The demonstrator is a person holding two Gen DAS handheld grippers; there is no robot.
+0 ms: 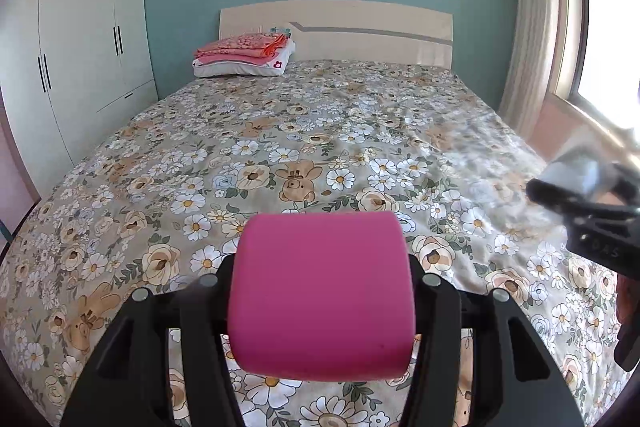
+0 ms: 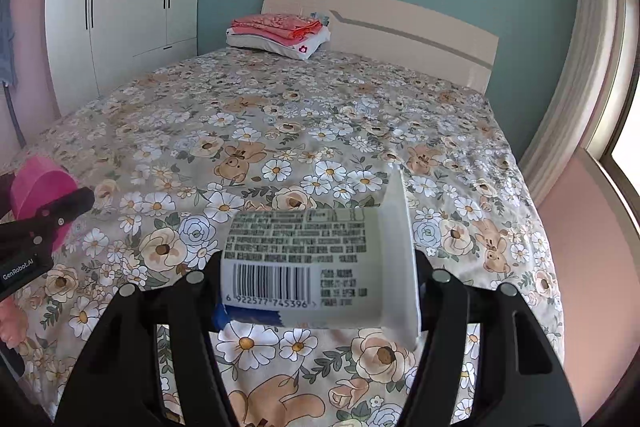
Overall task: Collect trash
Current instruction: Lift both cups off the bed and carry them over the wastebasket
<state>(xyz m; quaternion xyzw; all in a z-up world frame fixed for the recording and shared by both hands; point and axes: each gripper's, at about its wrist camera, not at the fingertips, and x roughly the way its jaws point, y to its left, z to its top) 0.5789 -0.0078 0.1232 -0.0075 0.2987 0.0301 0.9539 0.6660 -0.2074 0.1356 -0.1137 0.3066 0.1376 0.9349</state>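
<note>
Your left gripper [image 1: 322, 297] clamps pink cup [image 1: 320, 291], axis crosswise. Your right gripper [image 2: 320, 267] clamps white cup [image 2: 320, 267], rim rightward, axis crosswise.

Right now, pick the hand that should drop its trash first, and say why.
Neither is clearly better. The left gripper clamps a pink cup, the right gripper a white barcoded cup; both are above the bed, with no bin in view.
</note>
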